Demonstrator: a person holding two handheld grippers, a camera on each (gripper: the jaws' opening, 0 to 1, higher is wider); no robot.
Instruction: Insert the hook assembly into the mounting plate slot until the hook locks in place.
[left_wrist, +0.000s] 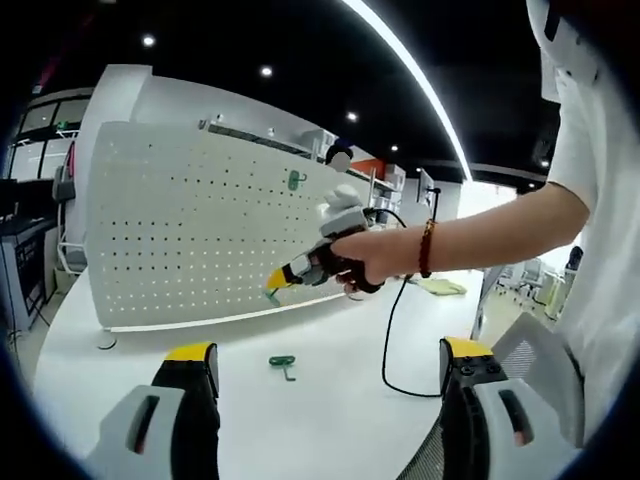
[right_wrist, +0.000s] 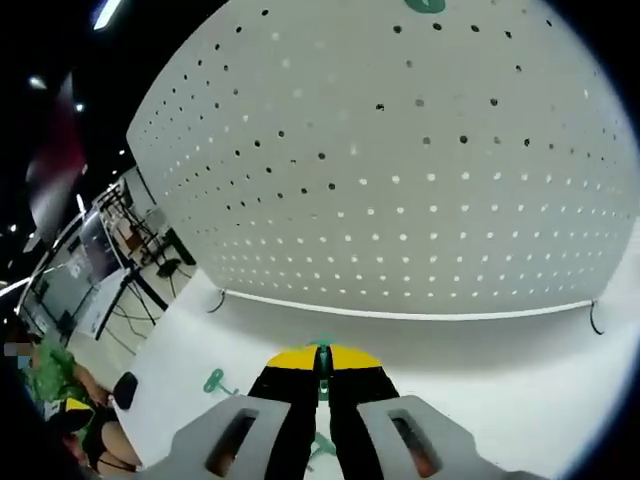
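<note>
White pegboard standing upright on a white table, seen from the left gripper view, with one green hook already mounted high on its face. Left gripper low in that view, yellow-tipped jaws spread wide apart, nothing between them. Second green hook lying loose on the table ahead of those jaws, well short of the board. Right gripper coming in from the right of the same view, held in a person's hand, yellow tips close to the lower part of the board, a small green piece at the tips. Black cable trailing from that tool down onto the table. In the right gripper view, right gripper with jaws closed together on a thin green hook, its green stem showing in the narrow gap between the yellow tips. Pegboard looming close ahead, its lower edge just beyond the tips. Another green hook lying on the table to the left of the jaws, and a green piece at the top edge of the board.
</note>
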